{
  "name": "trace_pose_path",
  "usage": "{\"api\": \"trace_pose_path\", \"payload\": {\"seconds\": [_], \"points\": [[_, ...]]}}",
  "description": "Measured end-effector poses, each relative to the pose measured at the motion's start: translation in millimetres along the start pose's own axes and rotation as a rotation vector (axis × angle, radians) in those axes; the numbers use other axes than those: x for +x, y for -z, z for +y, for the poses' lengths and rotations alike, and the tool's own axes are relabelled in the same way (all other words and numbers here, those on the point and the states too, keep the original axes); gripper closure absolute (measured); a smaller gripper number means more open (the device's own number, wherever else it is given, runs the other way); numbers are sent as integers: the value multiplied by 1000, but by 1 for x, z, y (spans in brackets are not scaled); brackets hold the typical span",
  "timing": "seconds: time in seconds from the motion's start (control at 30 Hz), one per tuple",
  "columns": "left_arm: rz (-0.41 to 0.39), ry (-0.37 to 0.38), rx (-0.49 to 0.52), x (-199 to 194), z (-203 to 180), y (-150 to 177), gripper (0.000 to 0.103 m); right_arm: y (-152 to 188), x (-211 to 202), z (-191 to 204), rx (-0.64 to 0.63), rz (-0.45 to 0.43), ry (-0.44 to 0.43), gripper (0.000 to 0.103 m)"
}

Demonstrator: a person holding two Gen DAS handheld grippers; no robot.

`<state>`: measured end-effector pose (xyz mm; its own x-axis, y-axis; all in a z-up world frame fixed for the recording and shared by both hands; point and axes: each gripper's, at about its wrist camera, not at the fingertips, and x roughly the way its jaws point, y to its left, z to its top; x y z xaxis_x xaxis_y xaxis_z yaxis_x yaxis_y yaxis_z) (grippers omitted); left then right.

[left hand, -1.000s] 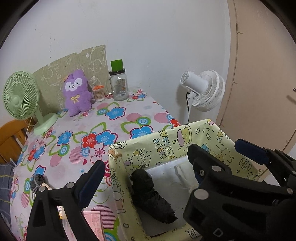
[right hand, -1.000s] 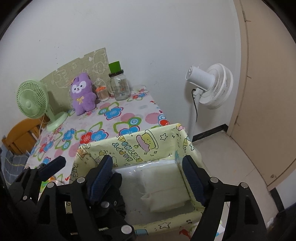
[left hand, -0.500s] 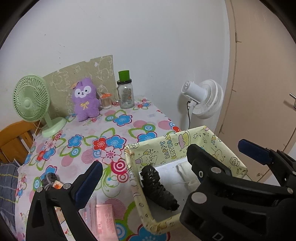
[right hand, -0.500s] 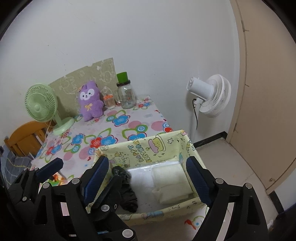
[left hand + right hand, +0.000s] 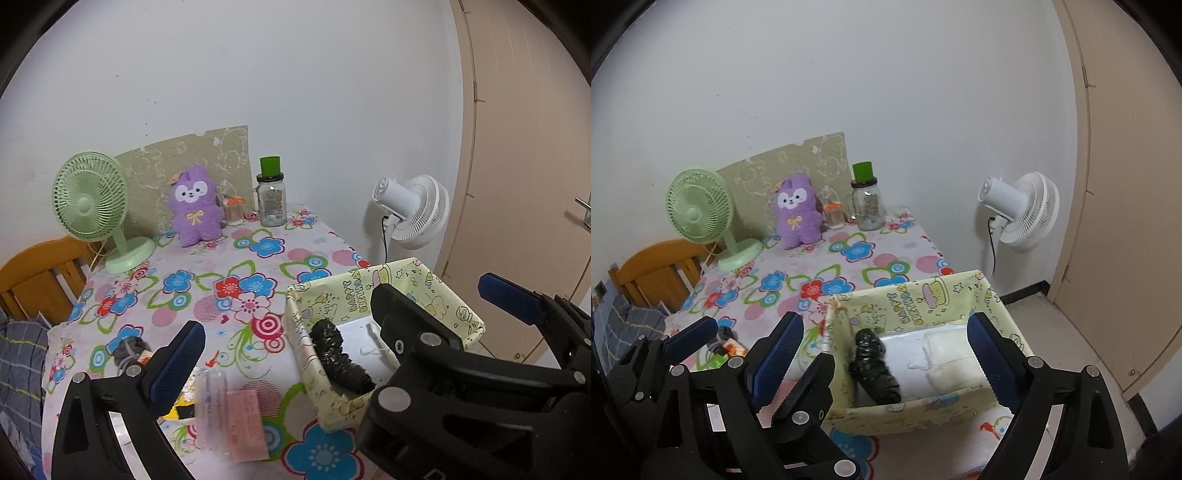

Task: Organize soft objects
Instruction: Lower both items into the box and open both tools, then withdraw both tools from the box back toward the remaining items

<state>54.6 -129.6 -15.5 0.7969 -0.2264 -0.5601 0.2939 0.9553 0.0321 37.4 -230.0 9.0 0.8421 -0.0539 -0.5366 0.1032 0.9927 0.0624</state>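
Floral cloth covers my table, backed by a white wall. At its near right corner stands the yellow box, holding a black bundle beside a white pad. My right claw, jaws apart, has just been opening, empty; my left claw is spread too, empty.

Two fans, one plush toy, one box, one jar.
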Motion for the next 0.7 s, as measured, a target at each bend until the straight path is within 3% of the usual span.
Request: {"api": "trace_pose_path", "payload": {"seconds": [0.7], "points": [[-38, -50, -22, -29, 53, 31, 0, 24, -15, 61, -46, -34, -49, 8]]}}
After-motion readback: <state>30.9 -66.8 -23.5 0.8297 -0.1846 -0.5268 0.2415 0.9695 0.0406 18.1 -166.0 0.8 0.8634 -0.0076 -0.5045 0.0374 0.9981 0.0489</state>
